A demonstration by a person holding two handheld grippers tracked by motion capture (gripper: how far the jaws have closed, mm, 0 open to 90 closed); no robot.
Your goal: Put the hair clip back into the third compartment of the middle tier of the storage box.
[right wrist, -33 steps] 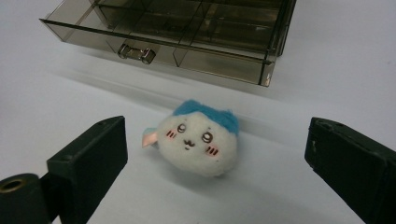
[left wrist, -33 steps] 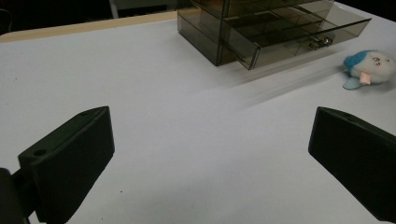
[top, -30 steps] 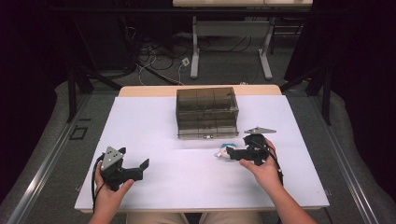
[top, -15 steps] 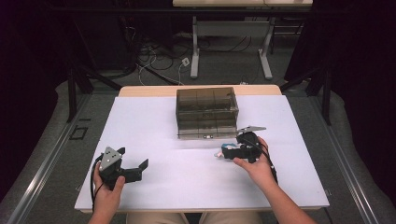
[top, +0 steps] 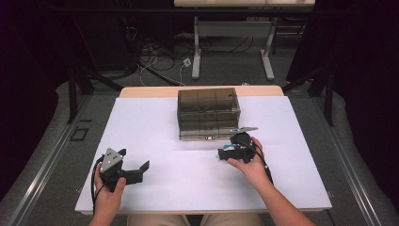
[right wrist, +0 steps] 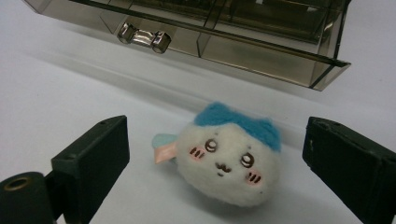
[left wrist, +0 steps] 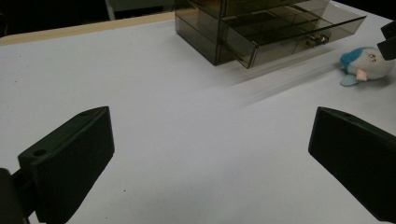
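- Right gripper view looks along the right gripper [right wrist: 215, 186], whose jaws stand spread wide to either side of a small plush toy [right wrist: 231, 161], white with a blue top and a drawn face; neither jaw touches it
- The toy lies on the white table [right wrist: 60, 93], just in front of a smoky clear drawer box [right wrist: 261, 42] with a metal handle [right wrist: 140, 36] on its lower drawer
- High view places the right gripper [top: 231, 151] close before the box [top: 208, 113], on its right side, with the toy [top: 223, 153] at the jaw tips
- The left gripper [top: 141, 168] rests low at the near left of the table [top: 150, 122], well apart from the box; in the left gripper view its jaws are spread with nothing between them, and the toy [left wrist: 366, 65] lies far off beside the box [left wrist: 261, 28]
- The step in hand reads as the approach to grasp the toy, likely for stowing in a drawer
- Next the right jaws would need to come forward a little so the soft body sits squarely between them, then close gently on its sides
- Judging by the left gripper view, the lower drawer may stand slightly pulled out, though that is hard to tell
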